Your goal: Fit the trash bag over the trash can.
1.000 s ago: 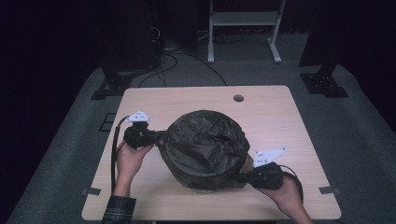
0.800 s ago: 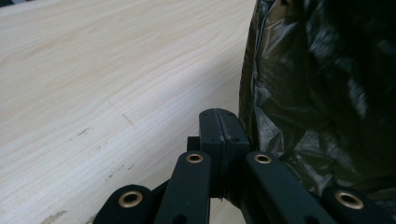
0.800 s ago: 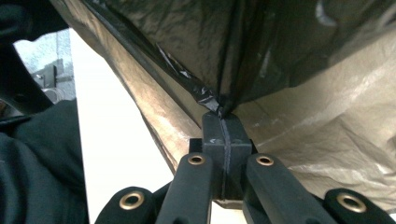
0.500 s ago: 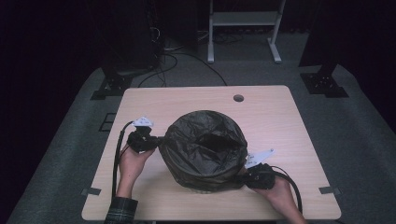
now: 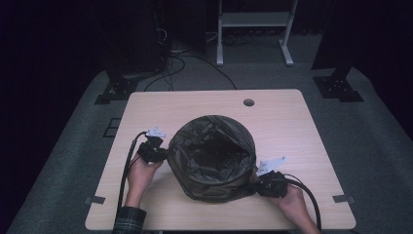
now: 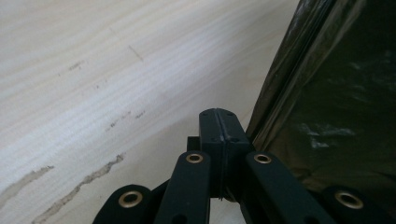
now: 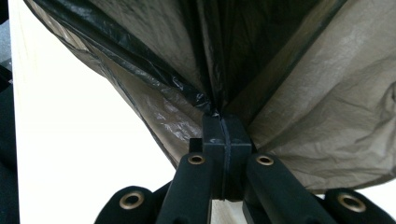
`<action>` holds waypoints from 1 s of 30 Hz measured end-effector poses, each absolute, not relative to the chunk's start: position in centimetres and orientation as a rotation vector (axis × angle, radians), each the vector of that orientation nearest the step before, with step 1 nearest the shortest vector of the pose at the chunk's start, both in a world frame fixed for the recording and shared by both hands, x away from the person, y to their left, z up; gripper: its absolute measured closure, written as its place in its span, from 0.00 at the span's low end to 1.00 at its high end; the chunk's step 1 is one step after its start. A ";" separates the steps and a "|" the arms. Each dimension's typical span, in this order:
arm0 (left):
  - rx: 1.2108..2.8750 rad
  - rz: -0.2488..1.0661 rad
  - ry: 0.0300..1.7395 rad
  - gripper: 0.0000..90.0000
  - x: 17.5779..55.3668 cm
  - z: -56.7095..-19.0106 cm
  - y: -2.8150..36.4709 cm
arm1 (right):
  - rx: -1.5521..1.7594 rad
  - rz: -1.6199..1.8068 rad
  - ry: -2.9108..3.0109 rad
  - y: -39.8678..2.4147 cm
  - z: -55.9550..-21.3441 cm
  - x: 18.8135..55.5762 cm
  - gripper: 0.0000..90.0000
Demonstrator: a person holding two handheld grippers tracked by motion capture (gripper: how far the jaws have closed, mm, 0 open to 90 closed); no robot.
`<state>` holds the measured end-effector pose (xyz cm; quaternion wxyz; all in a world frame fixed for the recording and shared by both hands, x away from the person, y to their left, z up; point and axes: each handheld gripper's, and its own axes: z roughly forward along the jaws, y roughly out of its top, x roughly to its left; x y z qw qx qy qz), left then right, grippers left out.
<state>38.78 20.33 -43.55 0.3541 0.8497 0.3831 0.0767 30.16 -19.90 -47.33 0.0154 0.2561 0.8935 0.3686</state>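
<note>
High view: dark bin bag point(image 5: 213, 157) sits puffed up mid-table point(image 5: 292, 122), mouth open upward. Left gripper point(image 5: 157, 152) at its left edge, jaws pressed together; film beside them in the left gripper view, can't tell if pinched. Right gripper point(image 5: 258, 184) at the lower right edge, jaws clamped on gathered bag film point(image 7: 219, 105). No readable writing or labels.

Glossy crinkled plastic bag point(image 5: 213, 157), pale wood table point(image 5: 204, 102)
</note>
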 end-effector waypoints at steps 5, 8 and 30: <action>2.232 0.204 0.999 1.00 38.9 -44.2 20.0 | 0.804 1.147 2.773 -20.1 -47.4 30.2 1.00; 2.212 0.199 0.995 1.00 38.9 -44.0 20.2 | 0.804 1.143 2.771 -20.2 -47.3 30.2 1.00; 1.974 0.278 0.874 0.00 33.5 -38.8 25.6 | 0.854 1.411 2.493 -24.8 -42.3 28.7 0.11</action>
